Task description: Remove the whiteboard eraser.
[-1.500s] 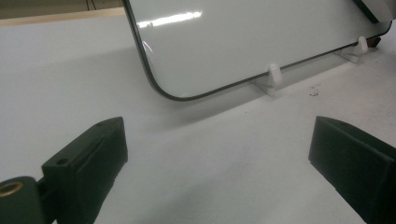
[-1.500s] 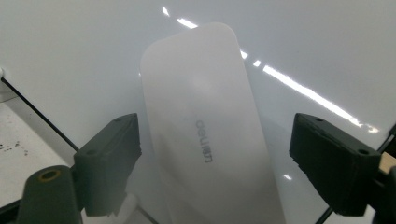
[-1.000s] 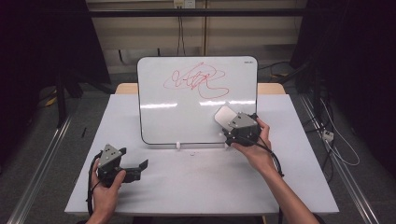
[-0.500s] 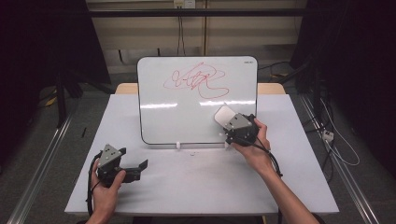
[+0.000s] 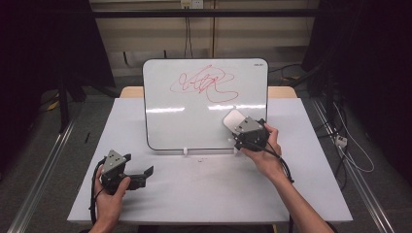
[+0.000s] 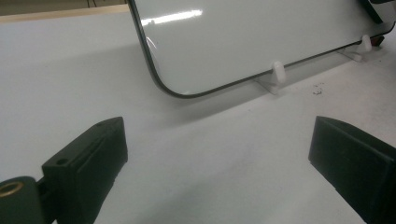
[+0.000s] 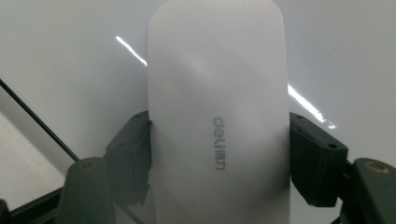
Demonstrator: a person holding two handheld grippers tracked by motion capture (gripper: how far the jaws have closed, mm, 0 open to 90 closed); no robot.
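A whiteboard (image 5: 194,111) stands upright on small white feet at the middle of the table, with a red scribble (image 5: 206,82) on its upper part. My right gripper (image 5: 238,127) is shut on a white eraser (image 5: 233,119), held in front of the board's lower right area. In the right gripper view the eraser (image 7: 217,116) sits clamped between both jaws, its grey label facing the camera. My left gripper (image 5: 145,174) rests low on the table at the front left, open and empty. In the left gripper view the board's lower corner (image 6: 173,88) lies ahead of the wide-apart jaws.
The white table (image 5: 209,194) stretches in front of the board. A white foot (image 6: 278,74) props the board's bottom edge. Cables trail on the floor at the right (image 5: 350,150). Dark curtains stand on both sides.
The right gripper with the eraser has shifted slightly up and left along the board's lower right. The left gripper has stayed still.
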